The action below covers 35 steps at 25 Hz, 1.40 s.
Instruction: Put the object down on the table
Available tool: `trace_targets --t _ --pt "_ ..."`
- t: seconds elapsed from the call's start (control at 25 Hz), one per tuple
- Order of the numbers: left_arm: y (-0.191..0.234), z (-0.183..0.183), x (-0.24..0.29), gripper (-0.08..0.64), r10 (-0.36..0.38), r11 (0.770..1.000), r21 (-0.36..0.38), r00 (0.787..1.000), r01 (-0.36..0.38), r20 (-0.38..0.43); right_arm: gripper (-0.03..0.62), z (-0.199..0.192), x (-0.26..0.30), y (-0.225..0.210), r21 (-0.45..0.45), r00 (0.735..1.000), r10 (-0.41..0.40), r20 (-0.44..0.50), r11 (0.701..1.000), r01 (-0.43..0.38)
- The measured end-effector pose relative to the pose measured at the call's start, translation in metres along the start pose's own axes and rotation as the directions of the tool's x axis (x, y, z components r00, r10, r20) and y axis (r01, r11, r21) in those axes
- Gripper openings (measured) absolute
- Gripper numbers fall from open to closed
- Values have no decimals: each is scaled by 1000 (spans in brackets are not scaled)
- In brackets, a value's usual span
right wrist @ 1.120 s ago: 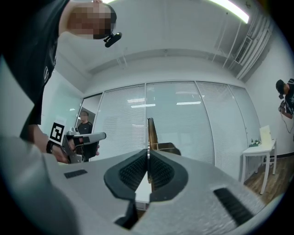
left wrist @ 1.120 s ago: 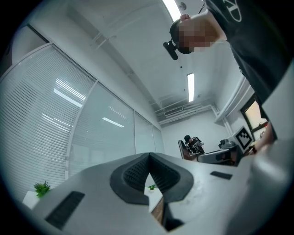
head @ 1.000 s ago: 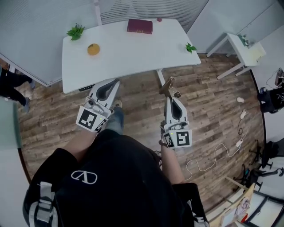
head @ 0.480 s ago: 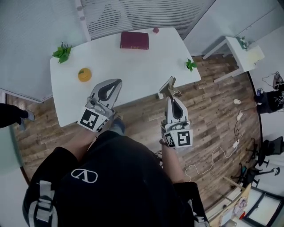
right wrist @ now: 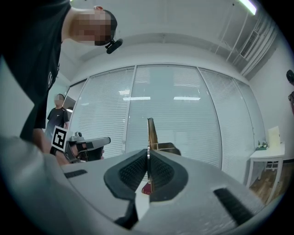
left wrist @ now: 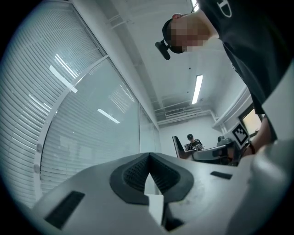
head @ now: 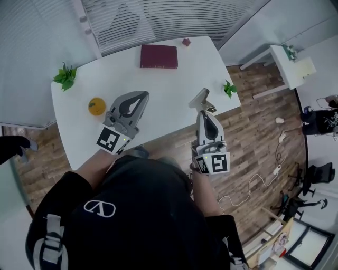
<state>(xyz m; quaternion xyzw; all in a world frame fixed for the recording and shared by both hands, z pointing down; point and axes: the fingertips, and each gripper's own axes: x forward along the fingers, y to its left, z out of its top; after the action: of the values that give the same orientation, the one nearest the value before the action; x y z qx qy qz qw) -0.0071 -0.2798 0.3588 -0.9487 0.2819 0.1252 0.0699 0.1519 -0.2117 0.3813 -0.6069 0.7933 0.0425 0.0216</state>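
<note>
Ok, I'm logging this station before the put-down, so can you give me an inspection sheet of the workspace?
Surface: white table on a wood floor.
Job's things: thin brass-coloured object, held up near the table's front edge, not set down.
Clutter: dark red book, orange fruit, small plants at the table's left and right edges, small dark red item.
Grippers: left gripper jaws together, nothing between; right gripper jaws shut on the object.
Cables: white cable on the floor.
Surroundings: blinds behind glass, second white table.
</note>
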Motion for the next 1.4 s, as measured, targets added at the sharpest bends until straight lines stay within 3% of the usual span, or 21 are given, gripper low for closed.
trace_targets --t 0.28,0.52,0.64,0.76,0.88,1.04,1.2,1.32,1.4 --pt "5 -25 23 5 14 1000 3 997 -13 -72 8 -1 29 -22 10 999 50 7 999 -50" --pt "8 -12 46 5 76 997 22 997 -75 -11 8 -8 45 -42 26 994 106 -11 994 -106" --pt "8 -13 51 5 87 996 29 996 -87 -16 8 -43 60 -53 121 984 149 -97 983 -137" --pt "7 -16 48 5 111 994 24 994 -110 -26 8 -99 75 -60 282 955 212 -207 948 -149" --pt "6 -28 40 5 122 993 17 990 -121 -68 8 -156 85 -65 462 916 270 -298 880 -109" --pt "3 -31 31 5 131 991 24 988 -130 -80 8 -226 95 -64 689 860 353 -369 724 -1" --pt "4 -26 26 5 148 989 31 986 -146 -79 8 -278 105 -53 790 799 438 -412 608 74" --pt "3 -21 24 5 155 987 44 985 -152 -73 8 -314 107 -46 850 753 493 -437 500 165" --pt "5 -19 22 5 165 986 47 984 -162 -71 8 -336 107 -42 860 715 522 -465 459 224"
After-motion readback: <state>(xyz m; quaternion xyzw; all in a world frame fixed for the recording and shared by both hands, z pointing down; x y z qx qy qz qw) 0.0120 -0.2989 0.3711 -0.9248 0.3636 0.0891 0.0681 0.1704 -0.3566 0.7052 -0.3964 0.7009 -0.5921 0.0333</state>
